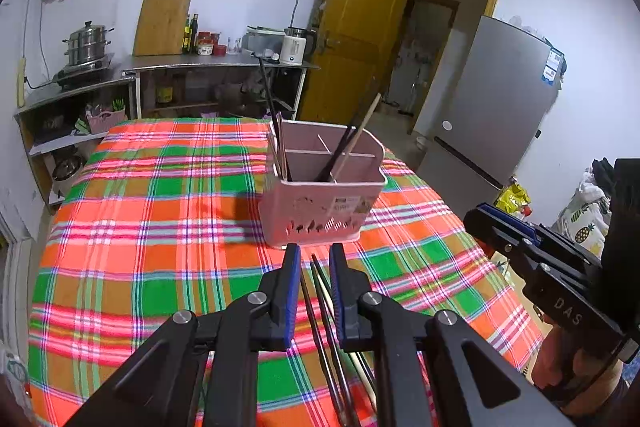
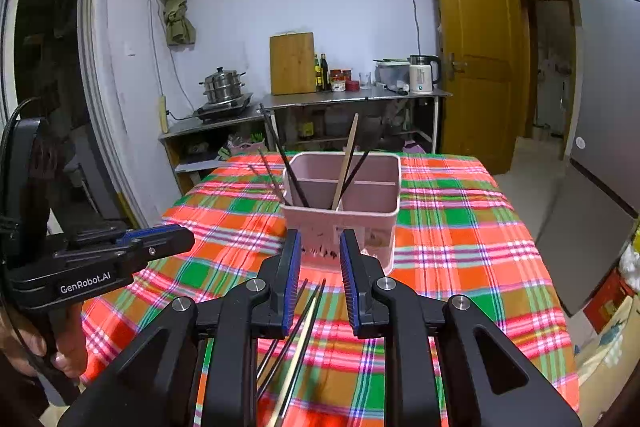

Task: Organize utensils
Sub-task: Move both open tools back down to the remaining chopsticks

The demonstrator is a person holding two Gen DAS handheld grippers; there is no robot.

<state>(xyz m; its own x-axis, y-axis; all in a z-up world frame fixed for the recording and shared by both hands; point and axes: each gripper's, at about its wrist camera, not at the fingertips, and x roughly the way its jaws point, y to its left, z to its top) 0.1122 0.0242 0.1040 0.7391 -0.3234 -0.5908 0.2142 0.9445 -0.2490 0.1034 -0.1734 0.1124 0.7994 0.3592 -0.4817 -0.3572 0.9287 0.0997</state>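
chopsticks (image 2: 298, 339) lower ends cut off, holder (image 2: 344, 199) label unreadable

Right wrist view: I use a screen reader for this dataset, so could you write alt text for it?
The right gripper hovers over loose chopsticks lying on a plaid tablecloth, its blue-padded jaws apart and touching nothing. Just beyond stands a pink utensil holder with several chopsticks upright in it. The left gripper, held in a hand, reaches in from the left.

The pink holder (image 2: 342, 211) stands directly ahead of both grippers, chopsticks (image 2: 346, 157) leaning out of its top in several directions. The checked tablecloth (image 1: 152, 219) lies bare to its left; loose chopsticks (image 1: 324, 307) lie below the fingers.
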